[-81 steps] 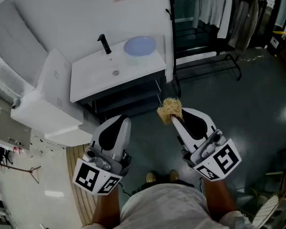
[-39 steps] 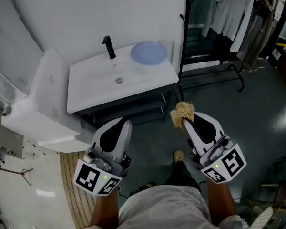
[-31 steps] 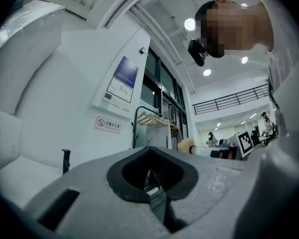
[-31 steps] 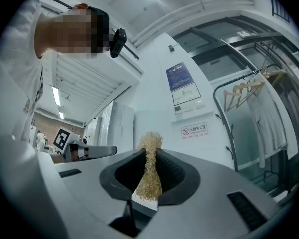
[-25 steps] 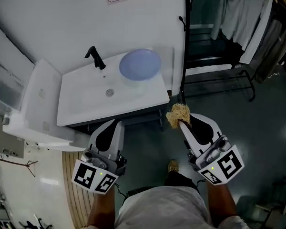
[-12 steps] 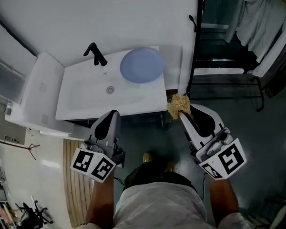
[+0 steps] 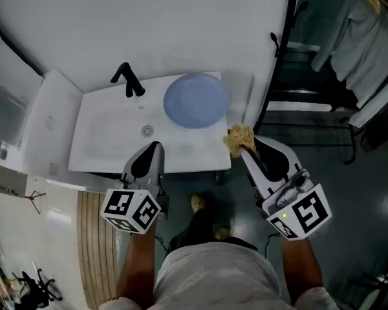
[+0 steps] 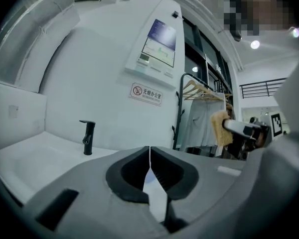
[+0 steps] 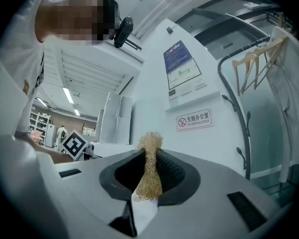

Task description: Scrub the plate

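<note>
A pale blue plate lies on the right part of a white washbasin against the wall. My right gripper is shut on a straw-coloured scrub pad, held just off the basin's front right corner, below the plate. In the right gripper view the scrub pad stands pinched between the jaws. My left gripper is shut and holds nothing; it hovers over the basin's front edge. The left gripper view shows its jaws pressed together.
A black tap stands at the basin's back, also seen as the tap in the left gripper view, with a drain in the bowl. A white cabinet sits left of the basin. A black clothes rack with garments stands to the right.
The basin and plate have come closer beneath me as I stepped forward. Both grippers now reach the basin's front edge; the pad stays gripped.
</note>
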